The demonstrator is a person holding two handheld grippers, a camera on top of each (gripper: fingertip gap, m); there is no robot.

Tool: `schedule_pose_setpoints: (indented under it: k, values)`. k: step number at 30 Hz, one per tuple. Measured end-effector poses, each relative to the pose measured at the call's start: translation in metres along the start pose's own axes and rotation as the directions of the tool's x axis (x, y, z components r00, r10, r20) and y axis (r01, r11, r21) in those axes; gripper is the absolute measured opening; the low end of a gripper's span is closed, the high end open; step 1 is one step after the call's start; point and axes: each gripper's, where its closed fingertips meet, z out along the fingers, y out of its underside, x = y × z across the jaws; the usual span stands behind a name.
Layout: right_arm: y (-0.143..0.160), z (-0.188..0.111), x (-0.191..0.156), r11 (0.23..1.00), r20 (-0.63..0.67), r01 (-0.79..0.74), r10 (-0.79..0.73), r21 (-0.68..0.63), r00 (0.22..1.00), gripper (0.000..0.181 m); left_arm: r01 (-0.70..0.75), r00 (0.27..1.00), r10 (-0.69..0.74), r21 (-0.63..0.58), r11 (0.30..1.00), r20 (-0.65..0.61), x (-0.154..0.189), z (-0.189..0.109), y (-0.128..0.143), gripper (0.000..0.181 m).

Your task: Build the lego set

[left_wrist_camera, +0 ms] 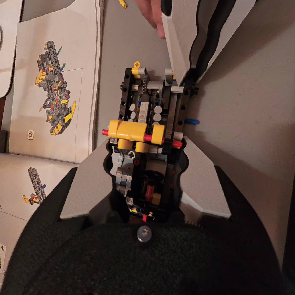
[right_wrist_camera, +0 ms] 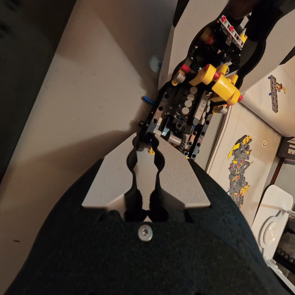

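Observation:
The lego model (left_wrist_camera: 143,111) is a long black frame with grey and yellow parts and red axles. A blue pin (left_wrist_camera: 191,121) sticks out of its right side. My left gripper (left_wrist_camera: 146,139) is shut on the model's near half, one finger on each side. My right gripper (left_wrist_camera: 186,78) comes in from the upper right to the model's far right corner. In the right wrist view my right gripper (right_wrist_camera: 145,137) has its tips closed on the corner of the model's black frame (right_wrist_camera: 175,115). The left gripper (right_wrist_camera: 212,76) holds the model's far end there.
The open instruction booklet (left_wrist_camera: 52,89) lies left of the model on the grey table (left_wrist_camera: 130,39); it also shows in the right wrist view (right_wrist_camera: 239,167). A loose yellow pin (left_wrist_camera: 122,3) lies at the far edge. A person's fingers (left_wrist_camera: 153,17) rest on the right gripper. A white object (right_wrist_camera: 271,223) stands at the right. The gap from one gripper's tips to the other's is roughly 8 cm.

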Motion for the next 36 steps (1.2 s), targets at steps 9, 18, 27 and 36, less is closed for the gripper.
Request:
schedule_pose_setpoints:
  k: [9, 18, 27, 36]
  values:
    - [0.006, -0.01, 0.009, 0.92, -0.006, -0.37, 0.374, 0.127, 0.927, 0.046, 0.001, 1.0, -0.001, -0.001, 1.0, 0.001, 0.0, 0.0, 0.0, 0.085]
    - [0.006, 0.0, 0.009, 0.839, 0.006, -0.492, 0.505, 0.233, 0.863, 0.032, 0.003, 1.0, -0.003, -0.001, 1.0, 0.0, 0.0, 0.0, 0.0, 0.085]
    - [0.007, 0.001, 0.008, 0.837, 0.019, -0.477, 0.49, 0.267, 0.871, 0.032, 0.005, 1.0, -0.005, -0.002, 1.0, 0.003, 0.0, 0.0, 0.0, 0.085]
    - [0.005, 0.0, 0.009, 0.812, 0.018, -0.496, 0.516, 0.309, 0.856, 0.032, 0.007, 1.0, -0.007, -0.004, 1.0, 0.003, 0.0, 0.0, 0.0, 0.084]
